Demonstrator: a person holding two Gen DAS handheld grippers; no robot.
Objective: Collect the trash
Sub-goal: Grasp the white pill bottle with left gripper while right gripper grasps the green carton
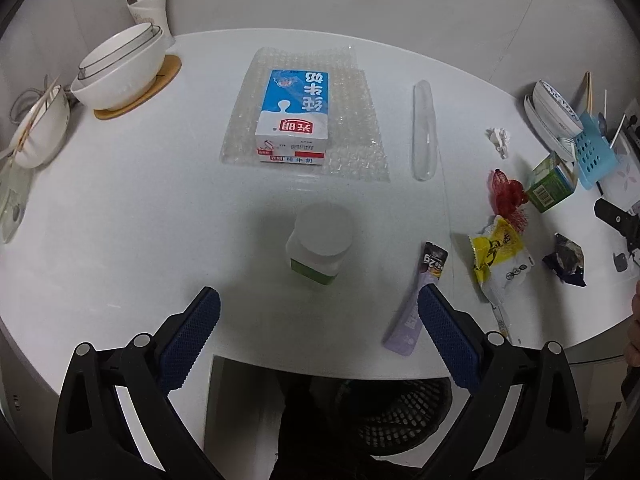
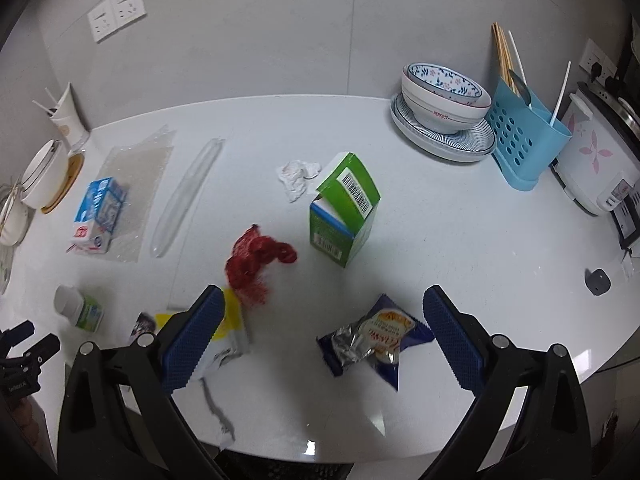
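Beside the milk carton (image 1: pixel 294 116), which lay flat on bubble wrap (image 1: pixel 360 128), a small white bottle (image 1: pixel 318 248) stood nearer the table's front edge, in line with the left gripper (image 1: pixel 318 306), whose jaws gaped wide and held nothing. To the right of the carton lay a red mesh net (image 2: pixel 256 266), an upright green carton (image 2: pixel 344 212) and a blue snack wrapper (image 2: pixel 372 340). That wrapper rested between the spread, empty jaws of the right gripper (image 2: pixel 324 308). A black bin (image 1: pixel 400 416) sat under the table (image 1: pixel 120 220).
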